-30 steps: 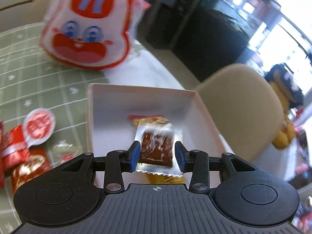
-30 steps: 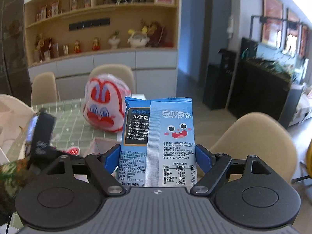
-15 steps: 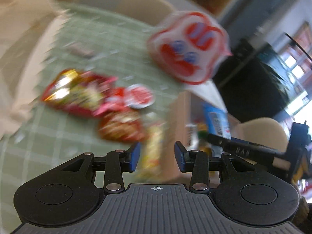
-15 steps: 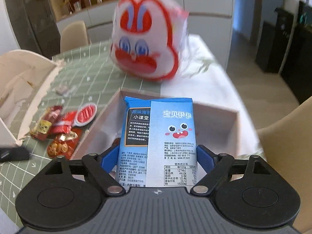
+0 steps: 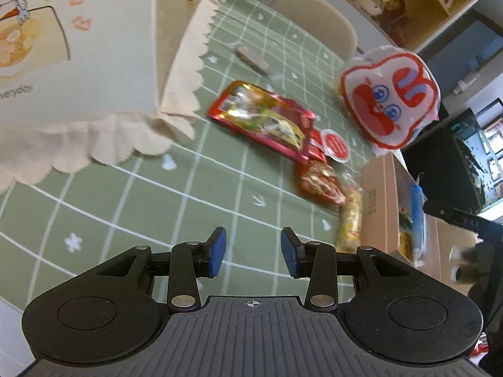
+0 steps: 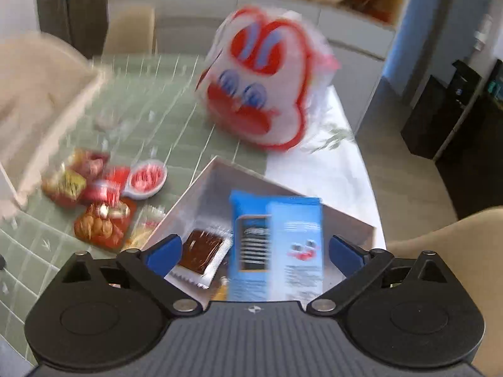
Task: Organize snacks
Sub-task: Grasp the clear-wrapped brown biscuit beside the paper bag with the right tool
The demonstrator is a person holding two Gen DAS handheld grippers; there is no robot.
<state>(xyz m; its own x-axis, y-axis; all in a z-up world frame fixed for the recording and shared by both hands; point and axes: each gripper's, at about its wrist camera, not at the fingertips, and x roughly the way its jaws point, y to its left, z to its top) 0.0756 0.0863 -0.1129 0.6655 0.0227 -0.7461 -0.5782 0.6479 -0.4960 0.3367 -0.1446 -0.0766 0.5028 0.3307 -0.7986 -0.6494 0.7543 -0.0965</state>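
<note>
My feeds are bright with daylight, glaring white at the window (image 5: 493, 132) on the left view's right edge. The right view is motion-smeared, worst on the rabbit bag (image 6: 264, 94). Fisheye bends the bench's (image 5: 157, 194) grid lines.

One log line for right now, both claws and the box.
left claw: open, empty | right claw: opening, blue packet between pads, over box | loose snacks: on table

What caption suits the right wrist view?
Right gripper jaws opening, dropping blue snack packet into white cardboard box.
</note>
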